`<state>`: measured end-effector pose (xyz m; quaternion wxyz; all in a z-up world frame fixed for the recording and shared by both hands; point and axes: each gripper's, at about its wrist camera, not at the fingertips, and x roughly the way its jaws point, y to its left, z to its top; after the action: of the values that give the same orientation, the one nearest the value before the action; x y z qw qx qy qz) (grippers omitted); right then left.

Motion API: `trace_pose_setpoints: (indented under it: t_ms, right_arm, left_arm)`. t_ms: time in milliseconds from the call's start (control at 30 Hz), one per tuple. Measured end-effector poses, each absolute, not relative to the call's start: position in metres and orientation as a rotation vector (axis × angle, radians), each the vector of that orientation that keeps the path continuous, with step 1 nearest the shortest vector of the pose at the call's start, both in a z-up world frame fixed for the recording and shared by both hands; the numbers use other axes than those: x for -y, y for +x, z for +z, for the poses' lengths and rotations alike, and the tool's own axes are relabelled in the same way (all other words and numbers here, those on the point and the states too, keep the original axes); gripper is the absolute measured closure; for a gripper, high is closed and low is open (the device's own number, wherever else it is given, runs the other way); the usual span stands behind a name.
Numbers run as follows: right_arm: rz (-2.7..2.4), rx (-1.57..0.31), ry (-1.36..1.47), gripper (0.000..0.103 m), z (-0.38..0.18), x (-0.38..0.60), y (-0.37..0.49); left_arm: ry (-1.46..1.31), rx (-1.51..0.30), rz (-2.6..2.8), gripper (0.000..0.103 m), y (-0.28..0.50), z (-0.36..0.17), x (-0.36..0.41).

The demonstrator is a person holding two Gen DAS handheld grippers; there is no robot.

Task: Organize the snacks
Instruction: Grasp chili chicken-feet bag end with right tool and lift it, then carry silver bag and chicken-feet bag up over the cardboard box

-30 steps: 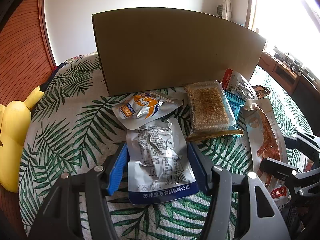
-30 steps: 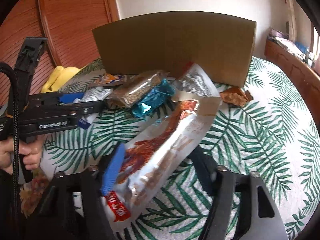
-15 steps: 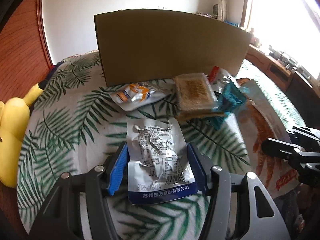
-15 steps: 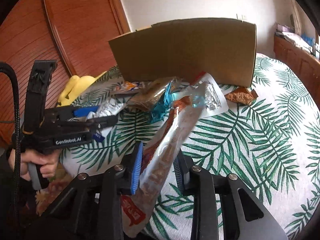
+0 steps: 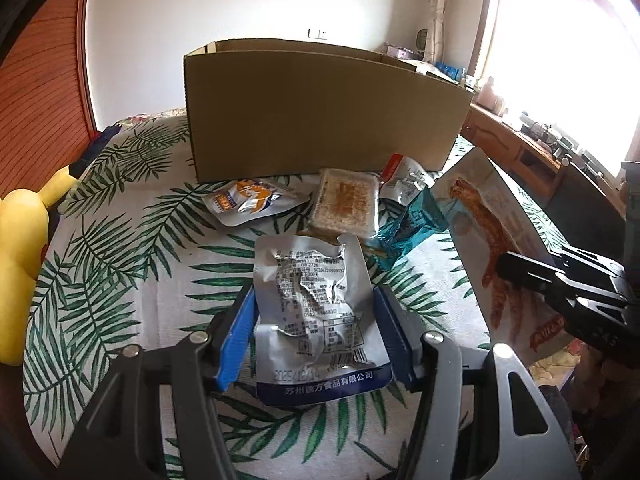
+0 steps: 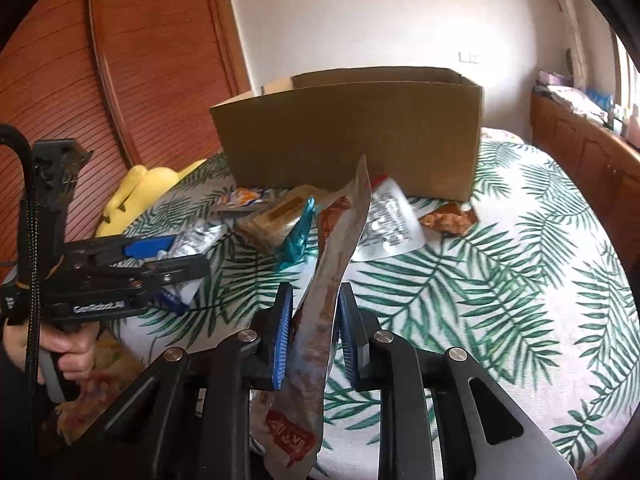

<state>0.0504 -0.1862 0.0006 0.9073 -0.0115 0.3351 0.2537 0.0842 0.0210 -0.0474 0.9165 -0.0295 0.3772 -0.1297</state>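
Note:
My left gripper [image 5: 314, 308] is shut on a silver pouch with a blue bottom band [image 5: 312, 304], held above the leaf-print cloth. My right gripper [image 6: 314, 312] is shut on a long pale packet with reddish-brown snacks [image 6: 324, 288], lifted and standing on edge; it also shows in the left wrist view [image 5: 488, 224]. An open cardboard box [image 5: 320, 112] stands behind the snack pile, also in the right wrist view [image 6: 352, 136]. On the cloth lie an orange-and-white pouch [image 5: 250, 200], a clear pack of brown bars [image 5: 346, 204], a teal packet [image 5: 416, 224] and a silver pouch with a red corner [image 5: 404, 178].
A yellow plush toy [image 5: 20, 240] lies at the left edge of the cloth [image 5: 120, 248]. A small brown wrapper [image 6: 450, 218] lies by the box's right corner. A wooden sideboard [image 6: 580, 152] runs along the right; a slatted wooden door [image 6: 120, 80] is on the left.
My right gripper has shut on the long packet and lifted it onto its edge. My left gripper has risen and pulled back with the silver pouch; the box top now shows.

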Motion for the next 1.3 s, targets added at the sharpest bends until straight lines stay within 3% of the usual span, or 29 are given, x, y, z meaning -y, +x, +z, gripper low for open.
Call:
trace_pose_setpoints:
  t_ms: [1300]
  right_arm:
    - [0.444, -0.598, -0.011, 0.083, 0.032, 0.215, 0.037]
  left_arm:
    - [-0.045, -0.623, -0.316, 0.045, 0.052, 0.009, 0.006]
